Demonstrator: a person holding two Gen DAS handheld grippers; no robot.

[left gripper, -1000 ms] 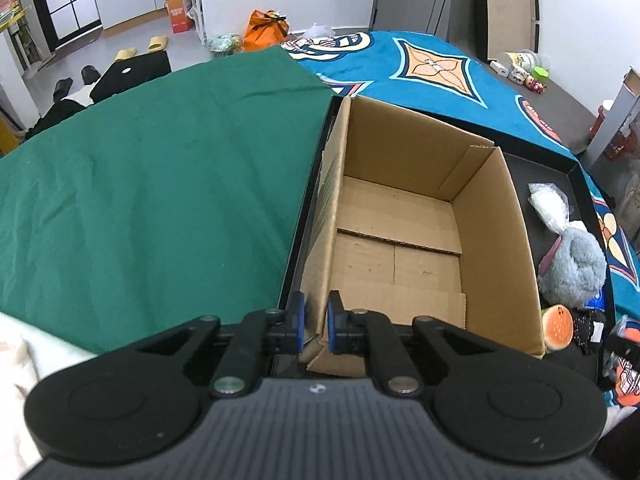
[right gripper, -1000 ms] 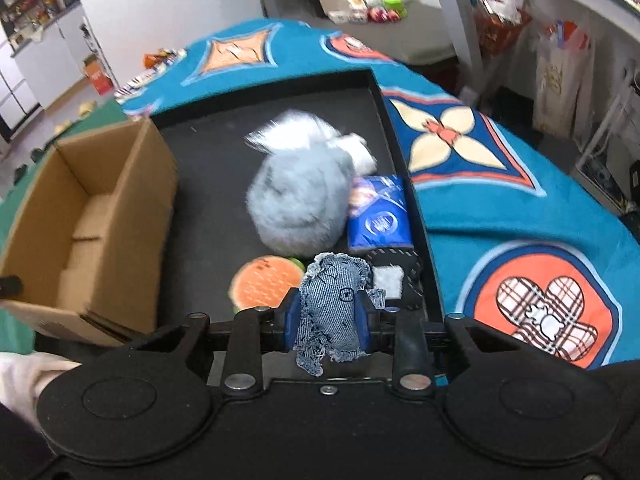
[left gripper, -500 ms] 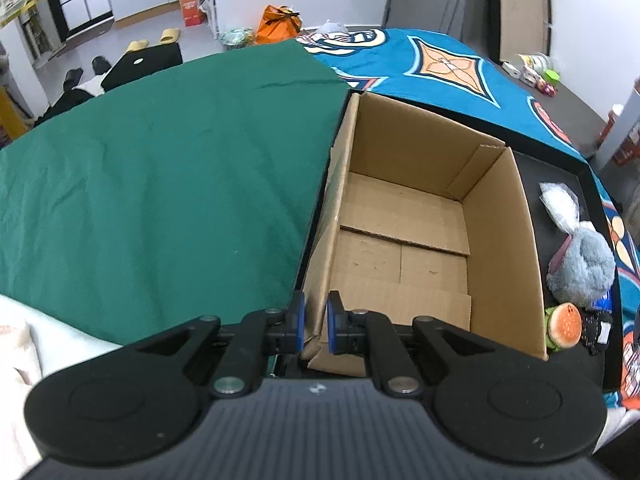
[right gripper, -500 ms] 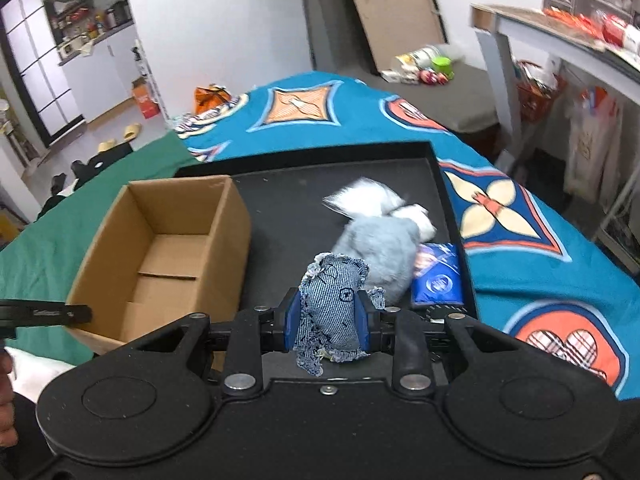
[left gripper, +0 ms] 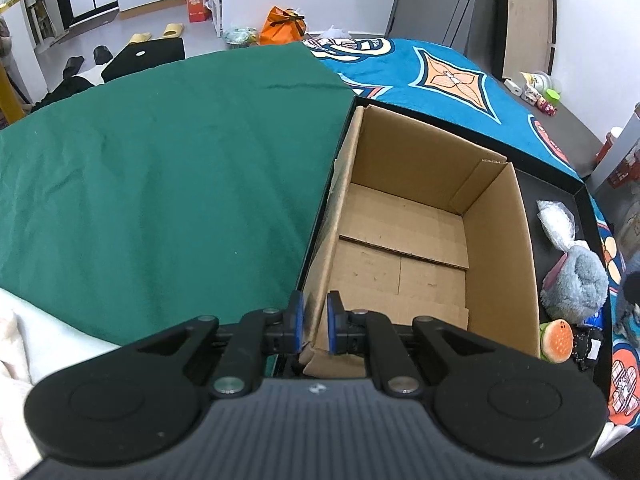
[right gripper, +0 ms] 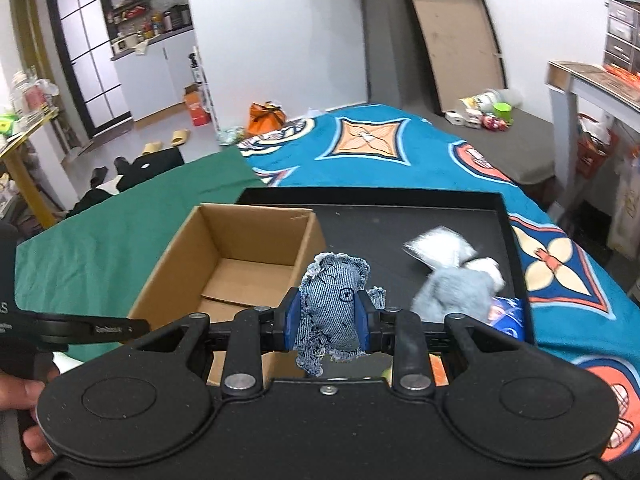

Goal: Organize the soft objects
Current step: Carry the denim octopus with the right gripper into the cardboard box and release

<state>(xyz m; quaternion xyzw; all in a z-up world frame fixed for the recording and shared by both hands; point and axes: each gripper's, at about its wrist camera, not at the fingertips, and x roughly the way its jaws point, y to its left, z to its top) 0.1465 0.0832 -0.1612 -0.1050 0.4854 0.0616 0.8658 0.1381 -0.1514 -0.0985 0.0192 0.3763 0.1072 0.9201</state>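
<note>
My right gripper (right gripper: pixel 326 318) is shut on a small denim toy (right gripper: pixel 332 304) and holds it in the air by the right wall of an empty cardboard box (right gripper: pixel 224 264). My left gripper (left gripper: pixel 314 324) is shut on the near left corner of the cardboard box (left gripper: pixel 404 240). The box stands at the left end of a black tray (right gripper: pixel 420 208). A grey plush (right gripper: pixel 456 292), a white bag (right gripper: pixel 436 248) and a blue packet (right gripper: pixel 506 316) lie on the tray to the right. The grey plush (left gripper: pixel 576 284) and an orange burger toy (left gripper: pixel 556 340) also show in the left wrist view.
A green cloth (left gripper: pixel 160 168) covers the surface left of the tray. A blue patterned cloth (right gripper: pixel 400 156) lies behind and right of it. A small black item (left gripper: pixel 588 348) lies by the burger toy. A white table (right gripper: pixel 592 80) stands at far right.
My right gripper has risen and swung left with the denim toy, from over the tray's soft toys to beside the box. My left gripper has kept its hold on the box corner.
</note>
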